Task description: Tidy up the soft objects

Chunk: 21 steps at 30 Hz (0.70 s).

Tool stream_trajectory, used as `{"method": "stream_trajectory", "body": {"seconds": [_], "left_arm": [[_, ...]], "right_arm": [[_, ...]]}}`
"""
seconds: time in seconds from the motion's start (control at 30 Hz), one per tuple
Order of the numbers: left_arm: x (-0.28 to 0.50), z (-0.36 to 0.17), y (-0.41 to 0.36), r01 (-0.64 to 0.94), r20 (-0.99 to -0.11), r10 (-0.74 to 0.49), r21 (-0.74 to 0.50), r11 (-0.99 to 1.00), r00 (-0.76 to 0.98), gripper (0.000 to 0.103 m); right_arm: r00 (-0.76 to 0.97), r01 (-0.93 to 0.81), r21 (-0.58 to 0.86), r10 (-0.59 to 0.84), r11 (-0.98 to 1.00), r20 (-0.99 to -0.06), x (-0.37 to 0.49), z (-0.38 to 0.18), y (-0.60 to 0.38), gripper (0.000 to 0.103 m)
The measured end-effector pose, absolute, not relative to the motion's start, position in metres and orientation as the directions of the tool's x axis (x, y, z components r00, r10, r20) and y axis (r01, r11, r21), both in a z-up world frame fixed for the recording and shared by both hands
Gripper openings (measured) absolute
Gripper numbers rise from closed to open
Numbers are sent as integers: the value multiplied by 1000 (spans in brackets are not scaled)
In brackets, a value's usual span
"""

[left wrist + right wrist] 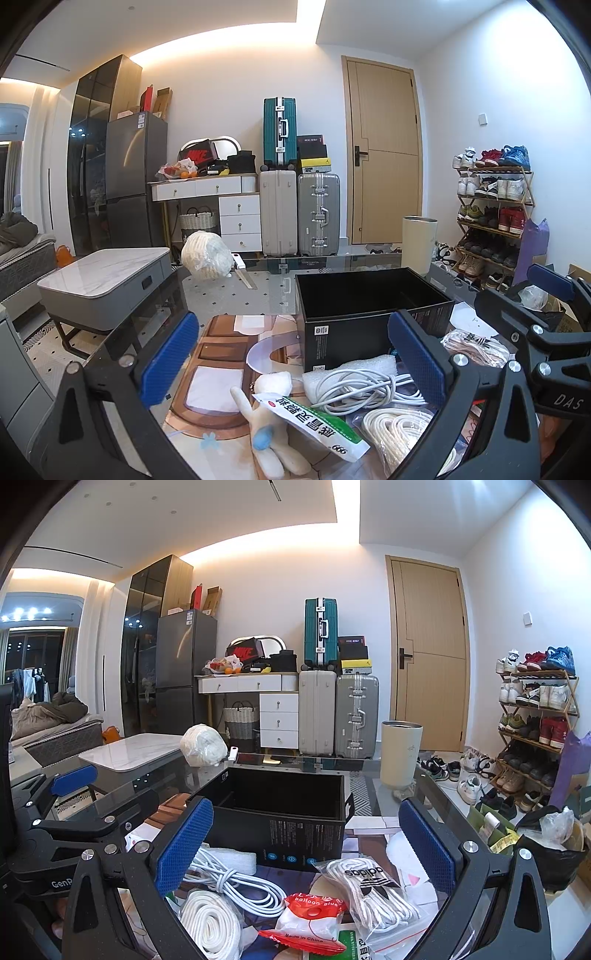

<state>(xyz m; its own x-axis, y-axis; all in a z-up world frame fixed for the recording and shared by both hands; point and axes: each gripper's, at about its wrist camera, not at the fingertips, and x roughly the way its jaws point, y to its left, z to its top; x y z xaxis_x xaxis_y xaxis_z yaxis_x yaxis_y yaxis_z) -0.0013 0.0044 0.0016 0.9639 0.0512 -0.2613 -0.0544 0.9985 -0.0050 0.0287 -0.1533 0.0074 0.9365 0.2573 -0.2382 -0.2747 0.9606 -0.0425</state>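
A cluttered glass-topped bench (229, 284) fills the foreground, with a heap of soft things at its near edge. A small cream plush doll (271, 421) with a pale blue patch lies on its back at the left of the heap. A green and white packet (314, 424) printed with Chinese characters rests partly across it. Beside these sit a coiled white cable (236, 884) on a slab of white foam (351, 373), a roll of thick white rope (210, 923), and a clear zip bag of white laces (373, 890) marked adidas. A red and white pouch (310, 919) labelled balloon glue lies in front of that bag. Just behind the heap stands an open black box (288, 827), upright, its inside dark. A cream cylindrical bin (400, 753) stands further back to the right.

The left tongs (291, 365) hover above the doll and cable, blue pads spread wide, gripping nothing. The right tongs (306, 849) hover level over the cable and lace bag, equally released and empty. The two tools sit side by side, both pointing towards the box.
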Motion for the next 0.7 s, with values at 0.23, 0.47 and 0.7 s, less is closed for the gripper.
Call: {"method": "stream_trajectory", "body": {"seconds": [0.23,0.47,0.7], "left_arm": [[0,0,5,-54,-268,51,-4,999,962,103],[0,0,5,-53,-268,50,-4,999,962,103],[2,-2,7,-55,-273,51,-6,998,961,103]], "right_arm": [[935,-280,-42,262,959,-237,28,7,-153,102],[936,-276,-44,259,960,-239,28,7,-152,102],[939,-269,-50,251,962,-236,26,6,-149,102]]}}
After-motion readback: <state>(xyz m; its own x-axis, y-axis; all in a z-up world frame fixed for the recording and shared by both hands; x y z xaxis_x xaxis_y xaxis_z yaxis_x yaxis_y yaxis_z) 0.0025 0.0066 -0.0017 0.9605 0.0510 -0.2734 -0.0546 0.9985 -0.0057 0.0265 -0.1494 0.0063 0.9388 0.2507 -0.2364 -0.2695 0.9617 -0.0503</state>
